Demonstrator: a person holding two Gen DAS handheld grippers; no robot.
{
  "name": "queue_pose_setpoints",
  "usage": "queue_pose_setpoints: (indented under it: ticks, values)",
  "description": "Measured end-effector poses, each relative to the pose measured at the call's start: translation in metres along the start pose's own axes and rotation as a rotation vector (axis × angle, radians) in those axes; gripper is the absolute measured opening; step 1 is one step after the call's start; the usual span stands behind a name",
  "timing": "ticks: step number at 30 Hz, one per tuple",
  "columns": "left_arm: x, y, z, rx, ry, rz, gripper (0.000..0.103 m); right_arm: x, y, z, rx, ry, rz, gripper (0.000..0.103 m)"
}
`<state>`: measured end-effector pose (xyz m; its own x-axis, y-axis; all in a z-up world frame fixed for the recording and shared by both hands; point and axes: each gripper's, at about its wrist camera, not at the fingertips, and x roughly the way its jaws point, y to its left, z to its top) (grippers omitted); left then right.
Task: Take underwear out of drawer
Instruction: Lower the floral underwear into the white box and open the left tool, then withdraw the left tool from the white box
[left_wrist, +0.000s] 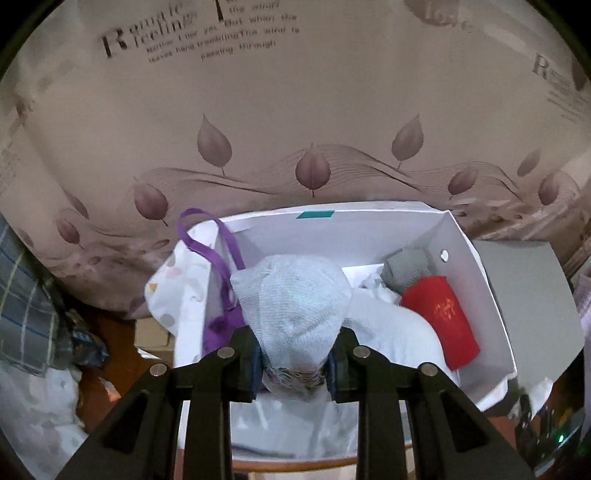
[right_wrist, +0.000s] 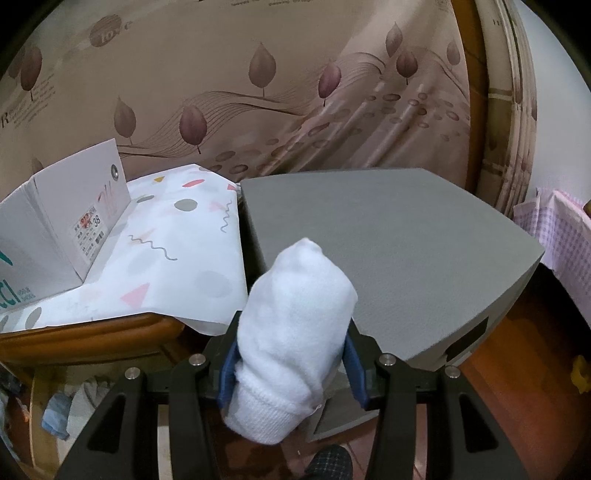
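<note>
In the left wrist view my left gripper (left_wrist: 294, 363) is shut on a rolled light-grey knit garment (left_wrist: 291, 310) and holds it above the open white box (left_wrist: 476, 280) that serves as the drawer. The box holds a red roll (left_wrist: 441, 321), a grey roll (left_wrist: 406, 271), a purple strap item (left_wrist: 221, 258) and white fabric (left_wrist: 391, 328). In the right wrist view my right gripper (right_wrist: 291, 363) is shut on a white rolled garment (right_wrist: 295, 332), held over the near edge of a grey box top (right_wrist: 388, 243). The white box (right_wrist: 55, 229) shows at the left.
A patterned white cloth (right_wrist: 177, 258) covers the wooden table (right_wrist: 92, 336) under the white box. A leaf-print curtain (left_wrist: 295, 110) hangs behind. A pink checked cloth (right_wrist: 561, 236) is at the right. Clutter lies on the floor at the left (left_wrist: 44, 325).
</note>
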<state>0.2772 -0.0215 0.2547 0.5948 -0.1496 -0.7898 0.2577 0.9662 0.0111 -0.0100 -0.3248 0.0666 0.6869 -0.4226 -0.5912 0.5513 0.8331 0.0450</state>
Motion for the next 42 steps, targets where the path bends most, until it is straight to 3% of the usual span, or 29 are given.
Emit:
queue_pose_setpoints:
  ticks: [11,21,22,25,34,42]
  values:
    - [0.046,0.002,0.003,-0.076,0.066,0.066,0.026,0.002,-0.002,0.0,0.013,0.009,-0.004,0.049]
    - [0.055,0.002,0.002,-0.096,0.09,0.099,0.049,0.003,-0.001,0.0,0.012,0.017,0.002,0.049]
    - [0.053,0.002,0.002,-0.092,0.083,0.102,0.059,0.003,-0.001,0.0,0.012,0.017,0.002,0.049]
    - [0.045,0.002,0.001,-0.095,0.046,0.106,0.071,0.003,0.0,-0.001,0.005,0.019,0.005,0.049]
    - [-0.007,0.002,-0.013,-0.079,-0.078,0.095,0.074,0.001,0.004,-0.002,-0.013,0.01,0.013,0.049]
    - [-0.072,0.014,-0.068,-0.068,-0.223,0.167,0.076,-0.004,0.008,-0.002,-0.029,-0.008,0.032,0.049]
